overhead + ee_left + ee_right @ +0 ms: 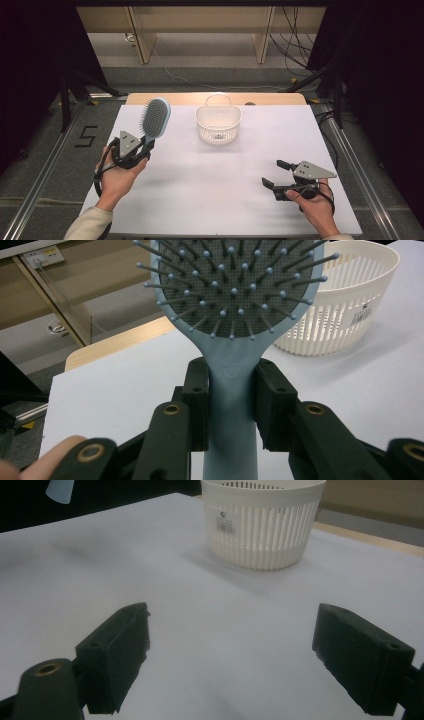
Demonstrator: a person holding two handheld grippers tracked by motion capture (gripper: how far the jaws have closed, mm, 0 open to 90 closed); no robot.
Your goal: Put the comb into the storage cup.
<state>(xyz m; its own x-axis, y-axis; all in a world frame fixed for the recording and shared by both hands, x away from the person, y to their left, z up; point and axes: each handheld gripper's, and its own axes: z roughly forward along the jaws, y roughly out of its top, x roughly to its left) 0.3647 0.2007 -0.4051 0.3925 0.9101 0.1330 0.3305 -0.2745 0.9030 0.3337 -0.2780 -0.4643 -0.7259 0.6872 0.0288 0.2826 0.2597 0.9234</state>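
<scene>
A pale blue hairbrush [155,116] with grey bristles is held above the table's left side, its head pointing up and away. My left gripper [145,147] is shut on its handle; in the left gripper view both jaw pads press the handle of the hairbrush [232,390] from either side. A white slatted basket [218,124] with a loop handle stands at the table's far middle, to the right of the brush. My right gripper [276,174] rests low at the near right, open, with nothing between its jaws. The basket [262,522] stands ahead of my right gripper [231,655].
The white table top [210,185] spreads between both hands, with a wooden strip [170,98] along its far edge. Beyond it lie a grey floor, cables and wooden furniture legs. Dark curtains and metal rails flank both sides.
</scene>
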